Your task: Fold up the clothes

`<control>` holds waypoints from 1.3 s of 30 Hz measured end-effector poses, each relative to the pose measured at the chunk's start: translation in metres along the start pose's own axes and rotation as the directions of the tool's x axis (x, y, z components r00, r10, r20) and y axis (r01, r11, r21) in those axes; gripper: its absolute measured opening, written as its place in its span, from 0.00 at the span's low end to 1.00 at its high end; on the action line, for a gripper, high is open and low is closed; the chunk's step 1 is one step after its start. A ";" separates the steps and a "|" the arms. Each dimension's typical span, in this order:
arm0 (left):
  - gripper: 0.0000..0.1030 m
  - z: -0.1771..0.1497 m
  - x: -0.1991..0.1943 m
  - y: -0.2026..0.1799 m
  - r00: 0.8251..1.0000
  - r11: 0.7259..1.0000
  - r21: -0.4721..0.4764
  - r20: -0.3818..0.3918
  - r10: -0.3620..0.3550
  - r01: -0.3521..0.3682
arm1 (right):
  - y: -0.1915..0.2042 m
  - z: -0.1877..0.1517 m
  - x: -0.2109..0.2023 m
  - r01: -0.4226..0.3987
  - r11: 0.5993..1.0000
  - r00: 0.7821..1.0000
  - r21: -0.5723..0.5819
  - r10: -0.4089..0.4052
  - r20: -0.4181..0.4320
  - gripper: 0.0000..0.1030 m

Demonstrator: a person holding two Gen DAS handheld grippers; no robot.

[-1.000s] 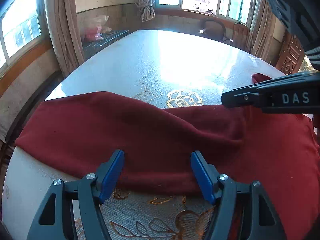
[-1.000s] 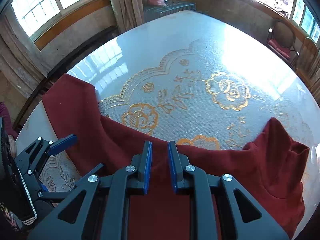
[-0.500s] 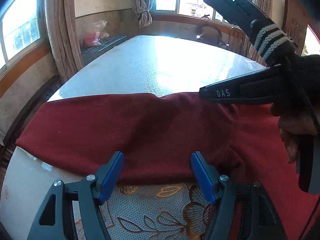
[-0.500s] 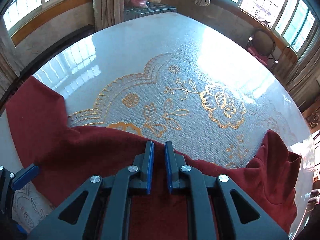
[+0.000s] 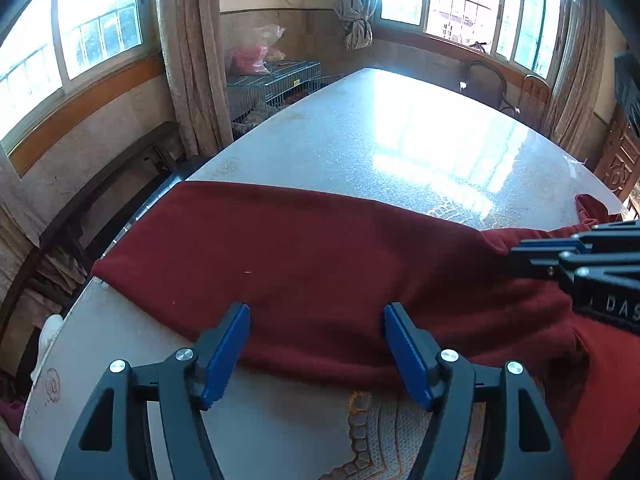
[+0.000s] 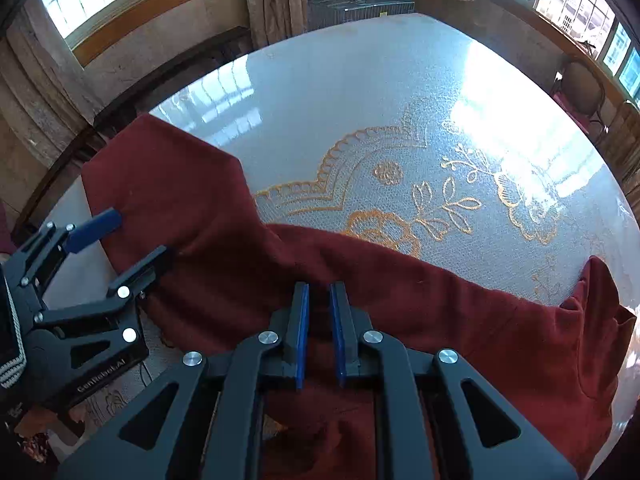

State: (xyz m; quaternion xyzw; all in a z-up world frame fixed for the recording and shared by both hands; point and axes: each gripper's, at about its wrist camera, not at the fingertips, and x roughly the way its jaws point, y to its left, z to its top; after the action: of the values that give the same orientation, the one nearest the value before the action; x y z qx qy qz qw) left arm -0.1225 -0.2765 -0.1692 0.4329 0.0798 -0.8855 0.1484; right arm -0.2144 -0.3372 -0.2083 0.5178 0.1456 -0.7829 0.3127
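A dark red garment (image 5: 320, 264) lies across the near part of the worktop (image 5: 400, 136), one long part running to the left edge, where its end reaches the rim, and the bulk bunched toward the right, with a raised tip at the far right edge (image 6: 596, 280). The left gripper (image 5: 316, 344) is spread wide, its blue pads just over the garment's near hem, not pressing on it. The right gripper (image 6: 318, 320) is nearly pressed together, pinching a ridge of the red cloth between its pads.

Containers: a wire cage (image 5: 276, 80) stands beyond the worktop's far left corner, with a plastic bag (image 5: 256, 50) holding something pink on top; what the cage holds I cannot tell.

Past the garment the worktop is a broad glossy stretch with a gold lace pattern (image 6: 440, 200), running to its far rim. Chairs (image 5: 484, 84) stand close at the far right; curtains (image 5: 188, 60) hang by the windows at left.
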 end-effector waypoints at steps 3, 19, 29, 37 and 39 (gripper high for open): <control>0.70 -0.003 0.000 0.003 1.000 1.000 0.007 0.006 0.000 0.000 | 0.016 0.020 0.015 -0.034 0.999 0.999 -0.013 0.034 0.002 0.12; 0.73 0.000 0.007 0.015 1.000 1.000 -0.019 0.002 0.018 -0.018 | 0.039 0.041 0.034 0.080 0.992 0.986 0.095 -0.093 0.140 0.22; 0.69 0.023 -0.014 -0.002 0.999 1.000 -0.024 0.038 0.000 0.001 | -0.008 -0.030 0.014 0.030 0.933 0.993 0.360 -0.069 0.096 0.31; 0.69 0.041 -0.065 -0.081 0.988 0.991 0.109 0.126 -0.092 0.079 | -0.068 -0.093 -0.072 -0.031 0.834 0.954 0.551 -0.140 0.266 0.61; 0.68 0.045 -0.076 -0.095 0.985 0.990 0.101 0.133 -0.110 0.096 | -0.076 -0.103 -0.096 -0.024 0.820 0.927 0.572 -0.195 0.319 0.61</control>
State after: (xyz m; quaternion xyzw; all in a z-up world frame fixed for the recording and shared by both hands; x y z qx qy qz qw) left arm -0.1438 -0.1844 -0.0805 0.3723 0.0498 -0.9227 0.0870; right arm -0.1632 -0.1902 -0.1722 0.4259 -0.1298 -0.8859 0.1302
